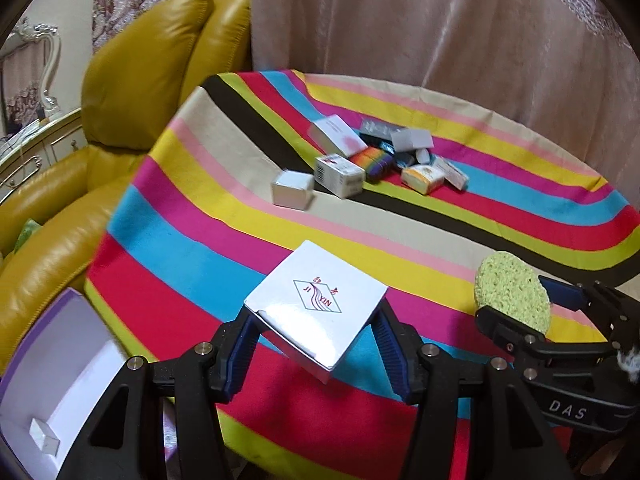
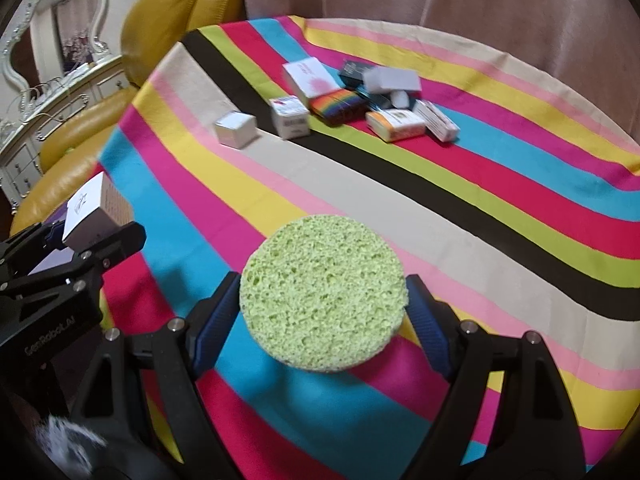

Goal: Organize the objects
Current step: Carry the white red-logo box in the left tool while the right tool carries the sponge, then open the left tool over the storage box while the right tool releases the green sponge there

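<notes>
My left gripper (image 1: 316,340) is shut on a white box with a red "JI YIN" logo (image 1: 316,300), held above the striped tablecloth (image 1: 192,248). The box also shows in the right wrist view (image 2: 90,212). My right gripper (image 2: 324,308) is shut on a round green sponge (image 2: 324,296), held above the cloth; the sponge also shows at the right of the left wrist view (image 1: 512,296). A pile of small boxes (image 1: 372,156) lies at the far side of the table, also in the right wrist view (image 2: 352,100).
An open purple-edged white storage box (image 1: 60,368) with a small white box (image 1: 44,436) inside sits at the lower left. A yellow leather armchair (image 1: 132,80) stands left of the table. A pink curtain (image 1: 440,20) hangs behind.
</notes>
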`<state>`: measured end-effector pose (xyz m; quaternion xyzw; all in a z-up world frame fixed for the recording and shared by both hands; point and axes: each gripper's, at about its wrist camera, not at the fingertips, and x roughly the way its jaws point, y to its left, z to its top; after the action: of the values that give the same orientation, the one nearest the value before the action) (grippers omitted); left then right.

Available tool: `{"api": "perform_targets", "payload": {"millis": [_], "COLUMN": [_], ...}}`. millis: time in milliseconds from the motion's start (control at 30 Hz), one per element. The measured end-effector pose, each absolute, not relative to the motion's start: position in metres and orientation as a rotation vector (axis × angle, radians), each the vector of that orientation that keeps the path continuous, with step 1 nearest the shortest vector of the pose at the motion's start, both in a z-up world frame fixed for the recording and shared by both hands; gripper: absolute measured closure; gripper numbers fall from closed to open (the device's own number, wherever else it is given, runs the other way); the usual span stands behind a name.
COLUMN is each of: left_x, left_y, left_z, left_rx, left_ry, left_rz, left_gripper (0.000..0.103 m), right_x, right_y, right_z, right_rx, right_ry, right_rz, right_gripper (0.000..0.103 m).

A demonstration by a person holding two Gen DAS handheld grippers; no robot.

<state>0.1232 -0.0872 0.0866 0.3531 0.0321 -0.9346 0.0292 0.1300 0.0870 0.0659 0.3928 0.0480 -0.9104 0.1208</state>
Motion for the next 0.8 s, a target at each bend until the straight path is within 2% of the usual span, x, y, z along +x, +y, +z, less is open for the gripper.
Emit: {"api": "perform_targets", "payload": {"millis": [800], "left_x": [0.213], "left_y": [-0.2], "left_z": [0.102], "left_rx": [0.972], "left_ry": [0.245], "left_rz": [-2.728], "left_gripper": [0.046], "right_x": [0.189], "right_y": [-0.052], "right_z": [0.099], "right_rx": [0.948], "right_ry": [0.37], "right_rz": [-2.377], "right_gripper": [0.02]}}
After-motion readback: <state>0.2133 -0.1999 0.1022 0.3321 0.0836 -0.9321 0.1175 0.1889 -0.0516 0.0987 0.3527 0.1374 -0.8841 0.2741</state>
